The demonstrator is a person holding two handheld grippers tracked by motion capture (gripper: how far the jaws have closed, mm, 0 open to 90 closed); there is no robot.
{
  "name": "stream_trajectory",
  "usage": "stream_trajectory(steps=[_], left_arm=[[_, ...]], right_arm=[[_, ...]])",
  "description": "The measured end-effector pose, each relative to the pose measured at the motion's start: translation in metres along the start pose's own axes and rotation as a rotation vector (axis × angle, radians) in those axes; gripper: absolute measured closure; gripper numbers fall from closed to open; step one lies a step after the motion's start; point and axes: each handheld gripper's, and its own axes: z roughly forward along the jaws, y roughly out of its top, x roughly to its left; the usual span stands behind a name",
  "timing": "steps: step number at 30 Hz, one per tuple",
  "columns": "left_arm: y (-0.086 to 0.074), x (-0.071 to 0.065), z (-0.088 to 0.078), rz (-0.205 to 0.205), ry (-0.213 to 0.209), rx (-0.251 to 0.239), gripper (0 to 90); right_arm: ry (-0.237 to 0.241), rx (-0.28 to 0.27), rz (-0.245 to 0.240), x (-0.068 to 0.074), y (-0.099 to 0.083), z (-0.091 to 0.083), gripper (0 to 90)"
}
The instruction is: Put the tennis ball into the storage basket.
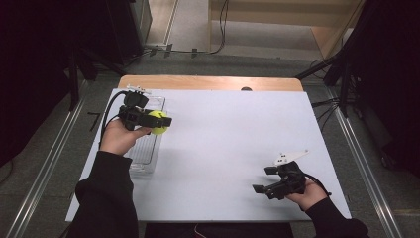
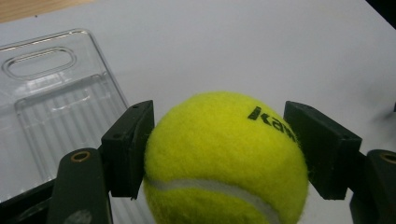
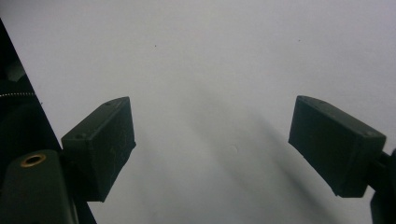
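Ball first: I have a yellow tennis ball [image 2: 224, 161] squeezed between the two black jaws of my left gripper [image 1: 157, 121]. Each jaw presses on one side of it, so the ball is held tight and does not touch the table. It hangs in the air at the left side of the white table [image 1: 233, 148], just over the right edge of a clear plastic tray [image 2: 51, 102]. The tray lies flat near the table's left edge, and from what I can see there is nothing in it.

My right gripper [image 1: 270, 179] is low over the bare table, well apart from the ball, at the near right corner. Its jaws stand wide apart and hold nothing.

Nobody told me the job, so I am guessing. I think I am in the middle of carrying the ball, and I cannot tell if it is going into the tray or away from it. If it goes in, I need to bring it over the middle of the tray, go down low, and let go gently so it does not roll off.
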Motion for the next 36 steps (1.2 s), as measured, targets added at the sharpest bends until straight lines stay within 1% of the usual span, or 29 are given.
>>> stream_trajectory(steps=[8, 10, 14, 17, 22, 27, 29, 32, 36], left_arm=[[-0.004, 0.011, 0.000, -0.030, 0.048, -0.005, 27.8], [-0.005, 0.013, 0.001, -0.045, 0.054, -0.013, 27.8], [-0.007, 0.019, 0.000, -0.072, 0.091, -0.029, 27.8], [-0.009, 0.024, -0.001, -0.102, 0.114, -0.047, 27.8], [-0.013, 0.032, 0.000, -0.128, 0.145, -0.054, 27.7], [-0.016, 0.038, 0.004, -0.148, 0.168, -0.064, 27.8], [-0.019, 0.042, 0.007, -0.162, 0.176, -0.066, 27.7], [-0.021, 0.046, 0.010, -0.177, 0.185, -0.062, 27.7], [-0.024, 0.049, 0.013, -0.185, 0.201, -0.059, 27.7]], right_arm=[[0.002, 0.002, 0.000, 0.000, 0.000, 0.000, 12.5], [0.001, 0.005, 0.000, 0.000, 0.000, 0.000, 12.4], [0.002, 0.008, 0.002, 0.001, 0.000, 0.000, 12.5], [0.002, 0.011, 0.004, 0.001, 0.000, 0.000, 12.4], [0.003, 0.009, 0.002, 0.001, 0.000, 0.001, 12.5], [0.003, 0.011, 0.004, 0.001, 0.000, 0.000, 12.4], [0.002, 0.011, 0.004, 0.001, 0.000, 0.000, 12.5], [0.003, 0.010, 0.002, 0.001, 0.000, 0.000, 12.4], [0.002, 0.011, 0.003, 0.001, 0.000, 0.001, 12.4]])
